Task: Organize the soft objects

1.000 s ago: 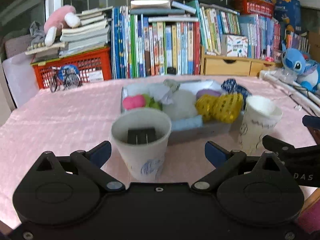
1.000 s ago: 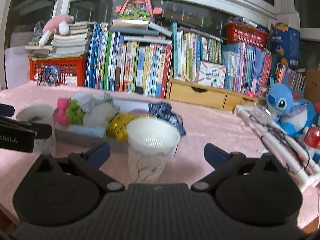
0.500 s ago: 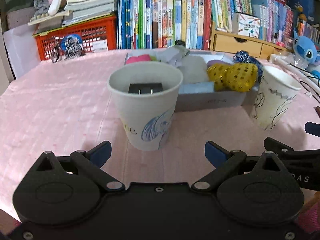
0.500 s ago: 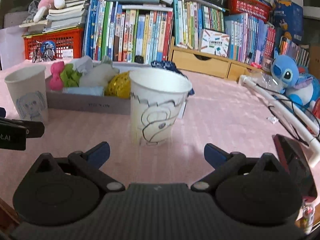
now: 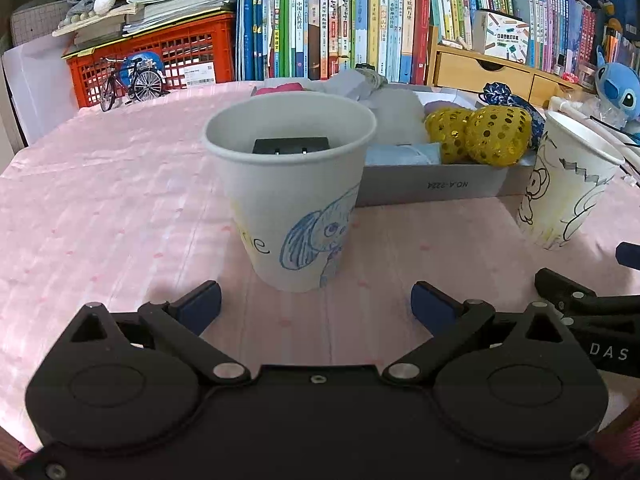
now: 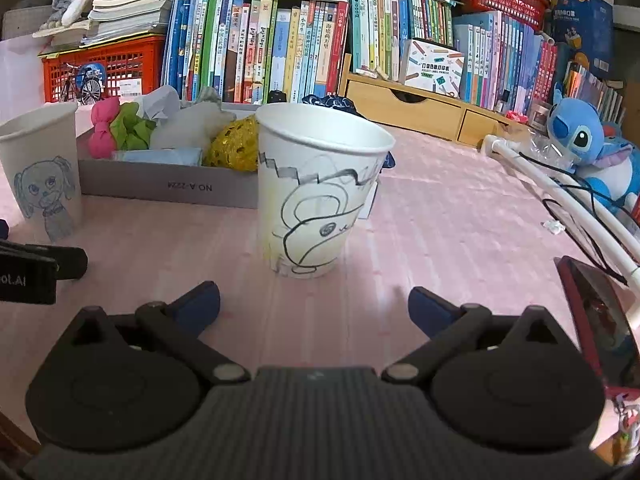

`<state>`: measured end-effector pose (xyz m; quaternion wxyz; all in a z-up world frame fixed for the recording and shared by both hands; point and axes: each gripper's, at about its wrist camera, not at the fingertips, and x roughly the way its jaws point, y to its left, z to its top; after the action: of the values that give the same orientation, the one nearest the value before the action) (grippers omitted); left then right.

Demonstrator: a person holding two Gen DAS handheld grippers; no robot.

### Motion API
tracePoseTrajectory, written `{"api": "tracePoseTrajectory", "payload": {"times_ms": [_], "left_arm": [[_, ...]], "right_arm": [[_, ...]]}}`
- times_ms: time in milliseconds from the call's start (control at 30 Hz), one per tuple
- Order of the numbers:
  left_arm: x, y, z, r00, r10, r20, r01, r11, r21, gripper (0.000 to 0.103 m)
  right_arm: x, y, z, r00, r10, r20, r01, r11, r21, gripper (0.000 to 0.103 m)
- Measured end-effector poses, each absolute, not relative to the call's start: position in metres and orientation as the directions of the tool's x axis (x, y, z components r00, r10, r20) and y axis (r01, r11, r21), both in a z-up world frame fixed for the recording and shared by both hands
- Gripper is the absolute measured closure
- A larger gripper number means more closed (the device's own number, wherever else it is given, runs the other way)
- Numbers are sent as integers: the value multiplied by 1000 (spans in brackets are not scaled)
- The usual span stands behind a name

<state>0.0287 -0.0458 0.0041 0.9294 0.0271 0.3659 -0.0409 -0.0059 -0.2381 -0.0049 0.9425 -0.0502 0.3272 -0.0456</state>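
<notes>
A grey box (image 5: 440, 188) (image 6: 160, 184) on the pink tablecloth holds several soft items: a pink bow (image 6: 102, 132), a green scrunchie (image 6: 132, 130), grey fabric (image 6: 188, 128), a light blue cloth (image 5: 404, 156) and a yellow sequinned scrunchie (image 5: 492, 134) (image 6: 236, 146). A paper cup with a blue dog drawing (image 5: 296, 200) (image 6: 44, 172) stands just ahead of my left gripper (image 5: 316, 306), which is open and empty. A black block sits inside that cup. A second paper cup with black line drawings (image 6: 316, 196) (image 5: 568, 184) stands ahead of my open, empty right gripper (image 6: 314, 304).
A dark blue patterned scrunchie (image 5: 500, 98) lies behind the box. Books, a red crate (image 5: 160, 56), a toy bicycle (image 5: 132, 82) and wooden drawers (image 6: 420, 114) line the back. A blue plush toy (image 6: 588, 144), white tubing (image 6: 560, 196) and a dark red device (image 6: 600, 312) crowd the right.
Both grippers have come lower and nearer the table, so each cup now looms larger and is seen more from the side. Both stay open; nothing was picked up.
</notes>
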Motion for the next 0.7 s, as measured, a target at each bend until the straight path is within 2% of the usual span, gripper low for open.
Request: {"api": "tracePoseTrajectory", "payload": {"times_ms": [400,700], "left_arm": [[31,-46,1,738,-56,-672,91,996,17,0],[30,-46,0,742,-57,-668,93,996,18,0]], "right_arm": [[-3,-251,-9,770,-59,-635,59,998,-22,0],[-3,-251,-9,773,-51,-633,47,999,-24,0]]}}
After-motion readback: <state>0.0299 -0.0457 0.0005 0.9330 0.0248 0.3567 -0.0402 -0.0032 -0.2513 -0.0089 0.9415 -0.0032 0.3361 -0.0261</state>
